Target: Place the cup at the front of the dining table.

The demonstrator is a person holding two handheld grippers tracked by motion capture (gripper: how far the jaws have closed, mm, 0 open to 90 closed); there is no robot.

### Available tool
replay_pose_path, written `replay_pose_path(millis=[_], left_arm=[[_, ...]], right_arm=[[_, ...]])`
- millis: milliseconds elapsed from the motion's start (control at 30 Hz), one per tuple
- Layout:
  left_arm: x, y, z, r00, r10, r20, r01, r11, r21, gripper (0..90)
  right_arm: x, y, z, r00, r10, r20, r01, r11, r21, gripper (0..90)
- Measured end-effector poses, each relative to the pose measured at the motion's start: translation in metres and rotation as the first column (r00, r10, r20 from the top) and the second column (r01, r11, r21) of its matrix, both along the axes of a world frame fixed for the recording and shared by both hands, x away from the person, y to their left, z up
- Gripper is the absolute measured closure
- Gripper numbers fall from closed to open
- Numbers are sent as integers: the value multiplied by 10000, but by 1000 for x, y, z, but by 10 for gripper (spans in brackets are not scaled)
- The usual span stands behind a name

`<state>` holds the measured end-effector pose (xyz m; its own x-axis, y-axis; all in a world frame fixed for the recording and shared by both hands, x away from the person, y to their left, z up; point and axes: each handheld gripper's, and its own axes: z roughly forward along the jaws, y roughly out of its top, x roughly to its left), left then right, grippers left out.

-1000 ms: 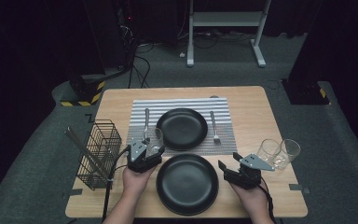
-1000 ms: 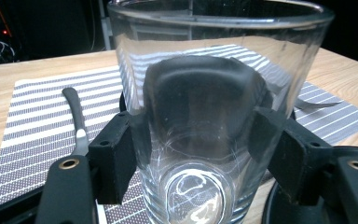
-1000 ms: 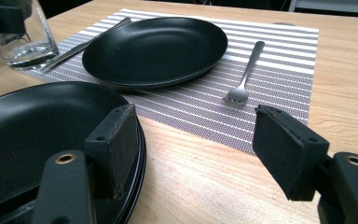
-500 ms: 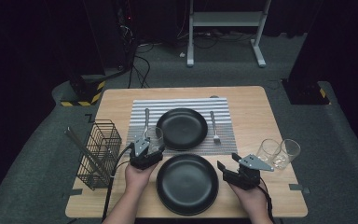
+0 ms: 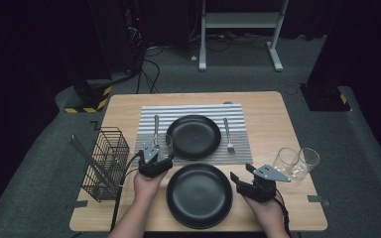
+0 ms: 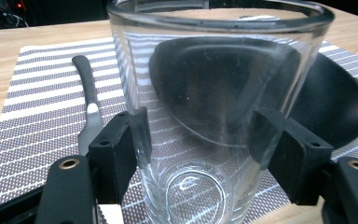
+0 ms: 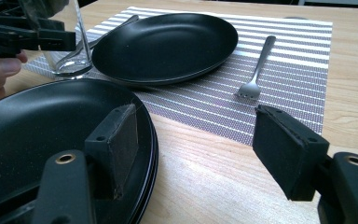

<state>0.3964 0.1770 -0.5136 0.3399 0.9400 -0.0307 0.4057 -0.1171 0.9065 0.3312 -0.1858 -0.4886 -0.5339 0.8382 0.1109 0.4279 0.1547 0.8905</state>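
Observation:
A clear glass (image 5: 166, 145) (image 6: 214, 93) (image 7: 70, 46) stands upright on the near left corner of the striped placemat (image 5: 193, 111). My left gripper (image 5: 162, 151) (image 6: 200, 140) is shut on it, a pad pressed to each side low on the wall. The right gripper (image 5: 242, 172) (image 7: 198, 135) is open, low over the bare wood. Its left jaw is at the right rim of the near black plate (image 5: 198, 196) (image 7: 37, 130), and nothing is between its jaws. A second black plate (image 5: 193, 136) (image 7: 163, 44) lies on the placemat.
A fork (image 5: 227, 134) (image 7: 256, 70) lies right of the far plate and a knife (image 5: 156, 130) (image 6: 91, 107) left of it, just behind the held glass. Two more empty glasses (image 5: 284, 159) (image 5: 307, 161) stand at the right. A wire basket (image 5: 106, 161) stands at the left edge.

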Motion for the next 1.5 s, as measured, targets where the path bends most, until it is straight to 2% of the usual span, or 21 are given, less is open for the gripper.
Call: replay_pose_path(millis=[333,567,733,1367,1500], left_arm=[[8,4,-2,9998,186,111,-187,9998,2,312],[7,4,-4,9994,80,326,-90,9995,310,311],[7,5,-3,9997,144,201,-147,9997,183,309],[7,6,-4,9999,97,61,-100,9992,398,306],[8,4,-8,9996,83,-252,-71,9987,500,304]], right_arm=[[-1,2,-1,10000,39,-77,-39,10000,2,305],[0,0,-1,9999,36,-113,-35,10000,55,306],[0,-1,-1,9999,30,-124,-28,9999,129,308],[1,-1,-2,9994,149,-325,-140,9995,272,320],[1,-1,-3,9993,154,-326,-146,9996,250,319]])
